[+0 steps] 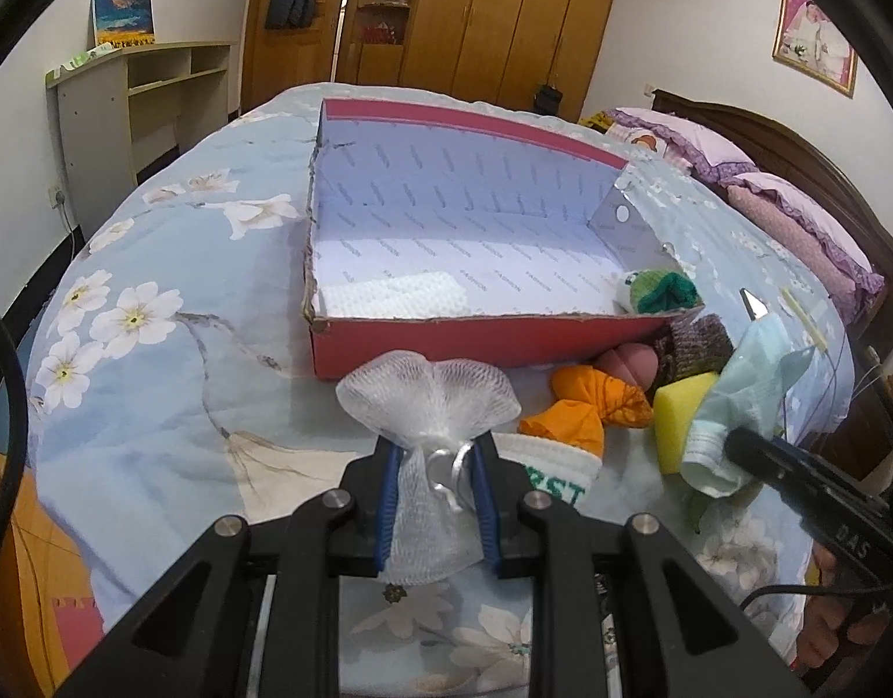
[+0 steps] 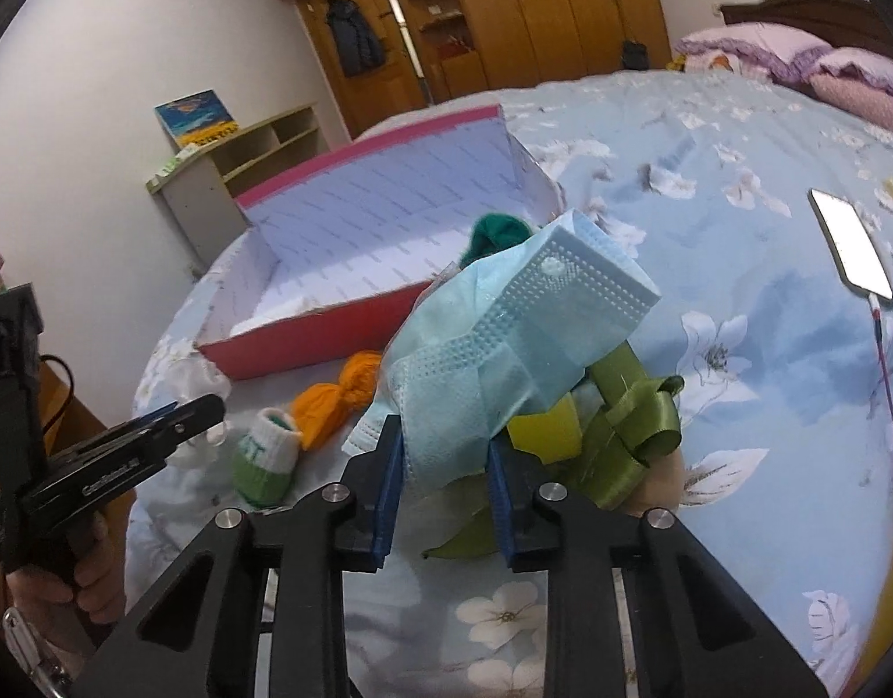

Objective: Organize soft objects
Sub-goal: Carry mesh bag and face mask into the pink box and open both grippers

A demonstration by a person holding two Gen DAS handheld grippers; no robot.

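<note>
My left gripper (image 1: 434,448) is shut on a white mesh pouch (image 1: 429,390) tied with a silver ribbon, held just in front of the red cardboard box (image 1: 446,343). My right gripper (image 2: 446,436) is shut on a light blue face mask (image 2: 504,337), which stands up above the pile. The box holds a white knitted cloth (image 1: 394,294) and a green and white knitted piece (image 1: 655,288). On the quilt lie an orange cloth (image 1: 580,407), a white and green sock (image 1: 557,471), a yellow sponge (image 1: 679,413), a brown knit (image 1: 696,349) and a green ribbon (image 2: 632,430).
Everything rests on a bed with a blue floral quilt (image 1: 173,267). A phone (image 2: 853,244) on a cable lies to the right. Pillows (image 1: 795,215) line the headboard. A low shelf (image 1: 143,93) and wooden wardrobes (image 1: 504,17) stand beyond the bed.
</note>
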